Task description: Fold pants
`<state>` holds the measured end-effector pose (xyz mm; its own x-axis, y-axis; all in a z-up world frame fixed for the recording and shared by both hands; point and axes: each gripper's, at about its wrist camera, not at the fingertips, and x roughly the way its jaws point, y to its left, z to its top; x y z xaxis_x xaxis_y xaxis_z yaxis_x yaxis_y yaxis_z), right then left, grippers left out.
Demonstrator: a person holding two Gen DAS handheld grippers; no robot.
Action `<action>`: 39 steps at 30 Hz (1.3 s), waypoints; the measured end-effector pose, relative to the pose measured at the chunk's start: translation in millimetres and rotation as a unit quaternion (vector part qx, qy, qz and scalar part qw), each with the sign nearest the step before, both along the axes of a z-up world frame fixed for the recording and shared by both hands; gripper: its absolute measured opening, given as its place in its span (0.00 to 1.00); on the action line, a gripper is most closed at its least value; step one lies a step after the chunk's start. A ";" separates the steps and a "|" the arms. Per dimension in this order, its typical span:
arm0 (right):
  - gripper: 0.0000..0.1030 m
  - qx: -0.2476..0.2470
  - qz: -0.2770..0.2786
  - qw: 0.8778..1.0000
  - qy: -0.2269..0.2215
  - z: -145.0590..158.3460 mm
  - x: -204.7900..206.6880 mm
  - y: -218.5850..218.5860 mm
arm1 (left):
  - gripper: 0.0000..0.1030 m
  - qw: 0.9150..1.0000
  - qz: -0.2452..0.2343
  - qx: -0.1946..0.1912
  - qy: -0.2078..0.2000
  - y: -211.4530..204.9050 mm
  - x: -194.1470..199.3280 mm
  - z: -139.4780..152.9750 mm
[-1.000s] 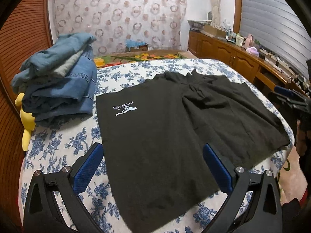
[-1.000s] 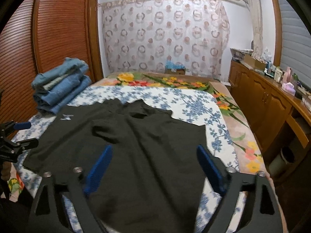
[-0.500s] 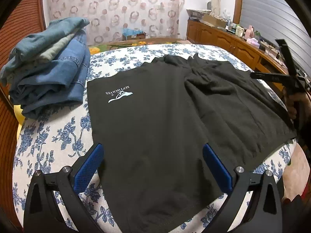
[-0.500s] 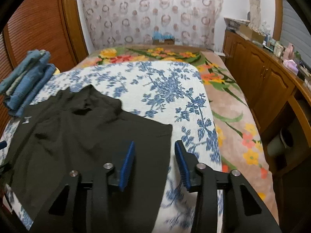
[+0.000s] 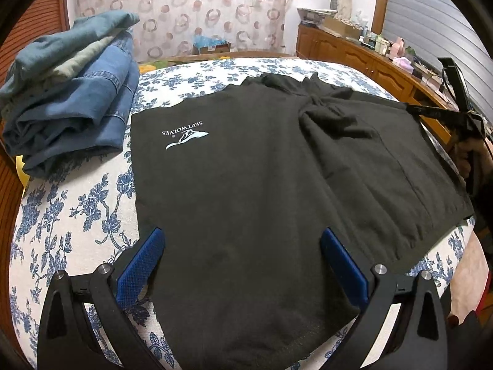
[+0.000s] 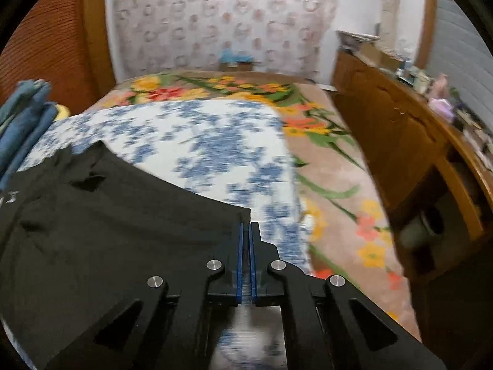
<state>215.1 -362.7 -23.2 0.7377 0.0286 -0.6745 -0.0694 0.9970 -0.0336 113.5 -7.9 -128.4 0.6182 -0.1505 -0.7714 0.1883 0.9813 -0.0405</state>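
Black pants (image 5: 246, 185) with a white logo (image 5: 185, 134) lie spread flat on the blue-flowered bed sheet (image 5: 77, 209). My left gripper (image 5: 242, 240) is open, its blue pads straddling the near edge of the pants. My right gripper (image 6: 246, 225) is shut at the far right corner of the pants (image 6: 123, 225); its closed pads meet right at the fabric corner, and I cannot tell if cloth is pinched. The right gripper also shows in the left wrist view (image 5: 413, 109) at the pants' right corner.
A stack of folded blue jeans (image 5: 71, 92) sits at the left of the bed, also in the right wrist view (image 6: 21, 114). A wooden cabinet (image 6: 400, 141) with clutter runs along the right. A flowered carpet (image 6: 332, 185) lies beside the bed.
My right gripper has closed from wide open and moved right to the pants' far corner. My left gripper has stayed open and moved slightly forward over the near edge.
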 end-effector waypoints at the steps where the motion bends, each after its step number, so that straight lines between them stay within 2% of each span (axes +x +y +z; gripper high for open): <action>1: 0.03 0.001 0.000 1.000 0.002 -0.2 -3.0 1.3 | 0.99 1.000 0.000 0.003 0.000 -0.7 0.2 -0.6; 5: 0.05 0.000 0.006 1.000 0.007 1.9 -13.5 6.7 | 0.99 1.000 -0.001 0.018 0.000 -3.6 1.3 -2.7; 8: 0.15 -0.005 0.007 1.000 -0.002 5.9 -23.4 9.1 | 1.00 1.000 -0.001 0.019 -0.001 -3.8 1.9 -2.9; 12: 0.38 -0.021 0.022 0.999 -0.025 11.4 -44.5 19.8 | 1.00 1.000 0.000 0.019 -0.002 -3.4 3.2 -3.0; 15: 0.46 -0.011 0.055 0.998 -0.029 10.9 -67.4 33.8 | 1.00 1.000 0.000 0.020 0.002 -3.1 4.6 -2.8; 19: 0.51 0.002 0.108 0.994 -0.019 0.2 -109.1 67.3 | 1.00 1.000 -0.002 0.020 0.008 -1.0 3.6 -2.7; 24: 0.57 0.024 0.142 0.990 -0.005 -11.8 -145.1 88.0 | 1.00 1.000 -0.003 0.022 0.010 -1.2 -0.9 -2.4; 27: 0.60 0.023 0.139 0.990 -0.001 -18.8 -158.4 90.1 | 1.00 1.000 -0.006 0.021 0.010 -0.6 -2.8 -2.5; 30: 0.69 -0.012 0.138 0.990 -0.025 -23.4 -175.9 98.5 | 0.98 1.000 -0.010 0.008 0.010 4.5 -6.8 0.2; 32: 0.71 -0.003 0.127 0.992 -0.025 -18.3 -179.4 95.2 | 0.94 1.000 -0.001 -0.008 0.003 13.9 -12.6 8.2; 35: 0.73 0.002 0.132 0.991 -0.023 -19.5 -179.7 91.9 | 0.94 0.999 0.015 -0.031 -0.023 38.3 -26.0 26.2; 39: 0.73 -0.001 0.129 0.991 -0.025 -19.8 -178.1 93.2 | 0.83 0.999 0.025 -0.039 -0.028 60.0 -42.0 34.1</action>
<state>37.0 -269.5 -43.0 0.7389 0.2202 -0.6369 -0.3206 0.9461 -0.0449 71.6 52.1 -94.3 0.6688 -0.1768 -0.7221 0.1443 0.9837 -0.1072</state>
